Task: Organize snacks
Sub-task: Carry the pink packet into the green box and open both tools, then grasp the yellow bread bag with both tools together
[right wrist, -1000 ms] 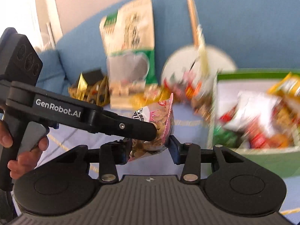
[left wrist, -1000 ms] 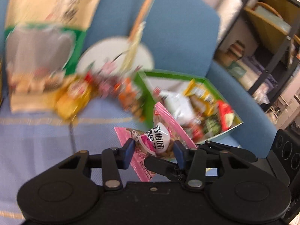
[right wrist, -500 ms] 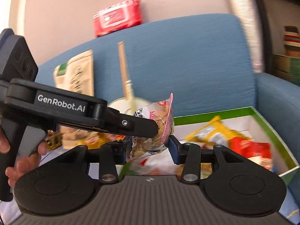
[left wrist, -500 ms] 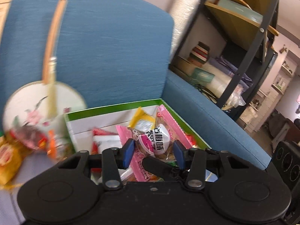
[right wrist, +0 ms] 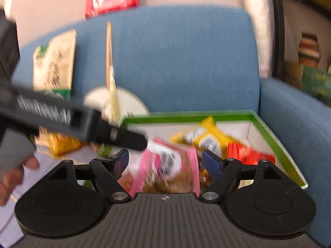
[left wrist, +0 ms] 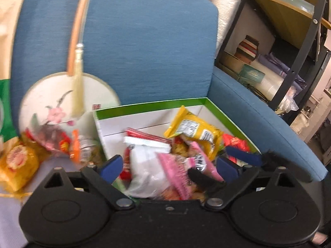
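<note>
- Left tongs spread wide, released, blue pads well apart over the box.
- Right tongs are spread wide too, gripping nothing.
- Pink packet sits between the right tongs' pads, touching neither, over the heap in the box; whether it's landed, can't tell through the blur.
- Left view shows the same pink packet beside a white bag.
- Yellow bag and red pack lie further back in the box.
- Box rests on the blue sofa, a round fan leaning just left.
- More snacks lie loose left of the box.
</note>
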Motion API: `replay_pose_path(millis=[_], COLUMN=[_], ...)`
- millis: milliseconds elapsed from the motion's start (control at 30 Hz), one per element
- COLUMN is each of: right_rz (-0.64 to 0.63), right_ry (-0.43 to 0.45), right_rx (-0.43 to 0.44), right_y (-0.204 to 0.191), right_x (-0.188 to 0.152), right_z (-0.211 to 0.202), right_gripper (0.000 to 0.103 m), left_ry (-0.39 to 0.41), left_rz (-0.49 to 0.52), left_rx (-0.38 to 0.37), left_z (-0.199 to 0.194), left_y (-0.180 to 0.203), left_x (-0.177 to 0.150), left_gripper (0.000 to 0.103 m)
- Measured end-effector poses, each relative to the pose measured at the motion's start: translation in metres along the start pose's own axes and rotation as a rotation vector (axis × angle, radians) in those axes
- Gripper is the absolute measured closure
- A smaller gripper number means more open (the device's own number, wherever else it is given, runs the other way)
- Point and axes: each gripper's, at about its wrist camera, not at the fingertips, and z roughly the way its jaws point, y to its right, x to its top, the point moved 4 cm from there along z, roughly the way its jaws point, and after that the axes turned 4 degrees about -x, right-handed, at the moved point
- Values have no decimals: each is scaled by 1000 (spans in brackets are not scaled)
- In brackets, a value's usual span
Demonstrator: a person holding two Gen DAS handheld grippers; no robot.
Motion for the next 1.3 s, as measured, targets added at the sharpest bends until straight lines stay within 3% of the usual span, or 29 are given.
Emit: replay_pose_path(millis=[167,267,433,633,933,1033,1100,1167,1300], right_rz=[-79,-96,-102,1,20,7,2,-11,-33], right_ry=[76,53,25,-35,-55,-68,-76,-75,-77], right_rx=[65,112,193,308,372,382,392,397,408], right_y=[-20,-35,-57,-70,-80,-84,-86,-88,-92], right_x=[4,1,-10,-19,-24,-26,-27,-28,-29], right_z=[-10,-8,-8,-5,-3,-2,-2,-4,-5], right_gripper=[0,0,0,0,0,0,0,0,0], left_ry=[52,79,98,57,17,-50,-156,-126,-126], left_rz=[-26,-27,-111,-120,20,79,56,8,-140], left_rx=[53,151,304,440,556,493,432,402,231], left_z=[-45,-73,-97,-73,-18,-10,-1,-7,-31], left_y=[-24,-52,-106,-143,-151,-145,-150,-153,-149], left_x=[-1,-2,-12,-17,-10,-24,-37,-44,-54], left_gripper=[0,0,0,0,0,0,61,54,62])
